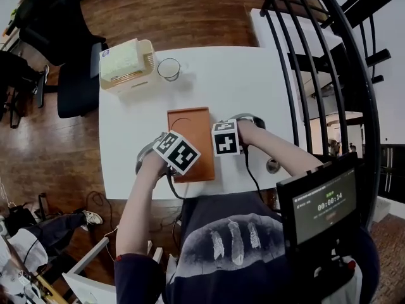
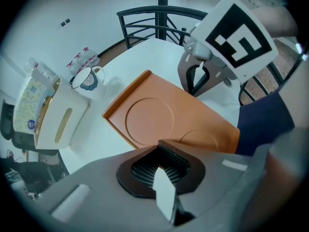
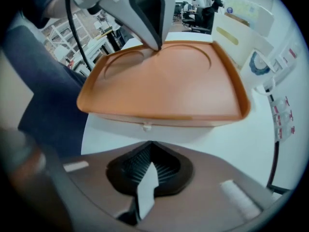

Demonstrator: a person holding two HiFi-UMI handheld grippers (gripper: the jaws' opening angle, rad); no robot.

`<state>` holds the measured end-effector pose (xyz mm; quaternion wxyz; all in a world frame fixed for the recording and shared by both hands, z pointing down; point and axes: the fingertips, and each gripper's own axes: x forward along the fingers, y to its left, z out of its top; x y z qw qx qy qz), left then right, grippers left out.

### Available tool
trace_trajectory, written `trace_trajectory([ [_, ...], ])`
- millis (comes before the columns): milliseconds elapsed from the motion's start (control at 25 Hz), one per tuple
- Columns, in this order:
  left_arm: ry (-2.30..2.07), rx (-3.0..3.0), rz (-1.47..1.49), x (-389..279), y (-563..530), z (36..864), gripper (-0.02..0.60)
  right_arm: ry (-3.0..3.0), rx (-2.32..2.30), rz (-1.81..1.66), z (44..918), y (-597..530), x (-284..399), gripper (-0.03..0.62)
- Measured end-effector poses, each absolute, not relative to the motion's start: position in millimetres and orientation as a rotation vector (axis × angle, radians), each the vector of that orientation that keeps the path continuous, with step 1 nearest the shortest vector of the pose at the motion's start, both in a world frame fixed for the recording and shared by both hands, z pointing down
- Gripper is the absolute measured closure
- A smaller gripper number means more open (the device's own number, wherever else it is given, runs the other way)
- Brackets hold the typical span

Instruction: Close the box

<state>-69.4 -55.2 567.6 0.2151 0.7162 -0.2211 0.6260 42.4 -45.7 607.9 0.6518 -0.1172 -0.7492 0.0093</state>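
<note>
An orange-lidded box (image 1: pixel 190 143) lies flat in the middle of the white table (image 1: pixel 215 75). In the right gripper view its lid (image 3: pixel 164 81) rests level on a white base with a small latch tab (image 3: pixel 146 127) on the near side. My left gripper (image 1: pixel 172 161) sits at the box's left edge, jaws shut and holding nothing; from across, its tip (image 3: pixel 157 45) touches the lid's far rim. My right gripper (image 1: pixel 219 142) is at the box's right edge, also shut and holding nothing. It shows beyond the lid (image 2: pixel 169 120) in the left gripper view, as the right gripper (image 2: pixel 198 79).
A cream tissue holder (image 1: pixel 126 65) and a glass cup (image 1: pixel 169 69) stand at the table's far side. A black chair (image 1: pixel 63 43) is far left, a black railing (image 1: pixel 329 56) runs along the right, and a small screen (image 1: pixel 326 204) hangs near my chest.
</note>
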Motion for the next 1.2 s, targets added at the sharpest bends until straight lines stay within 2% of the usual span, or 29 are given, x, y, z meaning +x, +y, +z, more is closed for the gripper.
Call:
trace_trajectory([
  [440,-0.618,1.991,1.715,-70.6,-51.5,571.0,0.575,-1.74,-0.093,0.124,534.9,-59.1,117.8,0.589],
  [880,-0.664,1.949,1.719,-79.5,-58.7,577.8,0.568,-1.746,-0.118,0.114,534.4,-53.3,117.6,0.589],
  [1200,-0.584,1.989,1.686,-63.7,-57.7,553.1,0.566,-1.745,-0.132,0.106,532.8,-54.3,121.5,0.589],
])
